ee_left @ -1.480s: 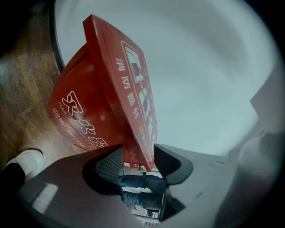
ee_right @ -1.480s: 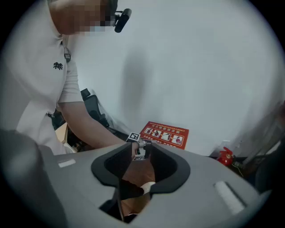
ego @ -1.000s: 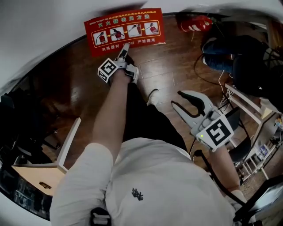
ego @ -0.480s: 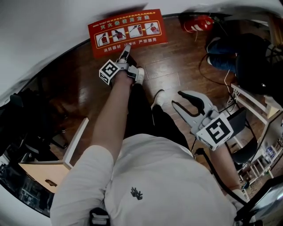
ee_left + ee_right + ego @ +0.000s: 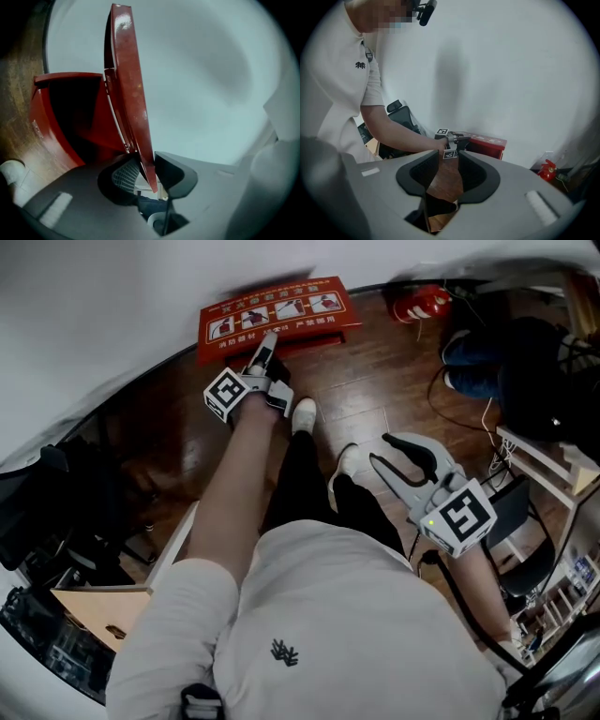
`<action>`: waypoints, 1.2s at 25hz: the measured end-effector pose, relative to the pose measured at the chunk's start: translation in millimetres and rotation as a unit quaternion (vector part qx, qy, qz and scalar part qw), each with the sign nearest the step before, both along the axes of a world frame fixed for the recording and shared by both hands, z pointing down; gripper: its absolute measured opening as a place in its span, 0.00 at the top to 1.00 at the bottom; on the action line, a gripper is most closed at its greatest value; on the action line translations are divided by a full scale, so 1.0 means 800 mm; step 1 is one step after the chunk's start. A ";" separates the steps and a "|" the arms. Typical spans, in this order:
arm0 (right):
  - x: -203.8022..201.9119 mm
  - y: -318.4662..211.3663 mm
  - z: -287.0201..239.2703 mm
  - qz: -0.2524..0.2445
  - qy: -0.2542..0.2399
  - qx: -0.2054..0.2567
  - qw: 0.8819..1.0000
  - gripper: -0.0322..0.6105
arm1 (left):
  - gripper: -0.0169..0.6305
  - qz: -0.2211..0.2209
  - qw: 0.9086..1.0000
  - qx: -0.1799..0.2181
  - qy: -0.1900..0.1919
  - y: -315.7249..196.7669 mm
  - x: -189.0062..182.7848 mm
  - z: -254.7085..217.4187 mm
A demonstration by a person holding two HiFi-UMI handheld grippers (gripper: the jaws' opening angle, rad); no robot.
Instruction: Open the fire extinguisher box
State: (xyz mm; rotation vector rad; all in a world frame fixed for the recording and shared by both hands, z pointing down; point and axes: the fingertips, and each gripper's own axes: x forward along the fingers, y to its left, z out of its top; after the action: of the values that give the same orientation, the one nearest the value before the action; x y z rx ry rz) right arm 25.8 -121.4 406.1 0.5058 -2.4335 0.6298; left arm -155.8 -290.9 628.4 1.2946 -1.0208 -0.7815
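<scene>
Left gripper point(image 5: 268, 343) closing on the near edge of the box lid point(image 5: 129, 84)
Pinch firmly, arc it toward the far wall point(image 5: 112, 296); right gripper point(image 5: 378, 451) hangs open, empty.

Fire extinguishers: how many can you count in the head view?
1: the extinguisher sits right of the box; more may be hidden inside the box.

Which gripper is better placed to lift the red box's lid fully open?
Left. The left gripper is closing its jaws on the edge of the lid; the right gripper is open and empty, back by the person's legs.
</scene>
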 end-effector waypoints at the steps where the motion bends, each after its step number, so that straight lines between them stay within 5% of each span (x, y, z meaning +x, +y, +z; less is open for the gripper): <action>1: 0.001 -0.002 0.001 0.002 0.000 0.001 1.000 0.74 | 0.82 0.001 1.000 0.008 -0.001 -0.009 -0.003 -0.006; 9: -0.004 -0.014 -0.006 0.028 0.007 0.008 1.000 0.74 | 0.82 0.010 0.998 0.064 0.000 -0.086 -0.027 -0.061; 22: -0.009 -0.027 -0.005 0.075 0.023 0.007 0.997 0.74 | 0.84 0.012 0.996 0.090 -0.017 -0.186 -0.062 -0.074; 30: 0.004 -0.023 -0.009 0.089 0.025 0.014 0.996 0.74 | 0.82 0.020 0.994 0.104 -0.029 -0.193 -0.064 -0.080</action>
State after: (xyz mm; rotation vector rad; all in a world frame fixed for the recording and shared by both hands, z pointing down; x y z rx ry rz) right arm 29.3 -139.9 398.6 0.7471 -2.3700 0.6490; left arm -206.6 -445.3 564.1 1.5188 -0.9763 -0.8402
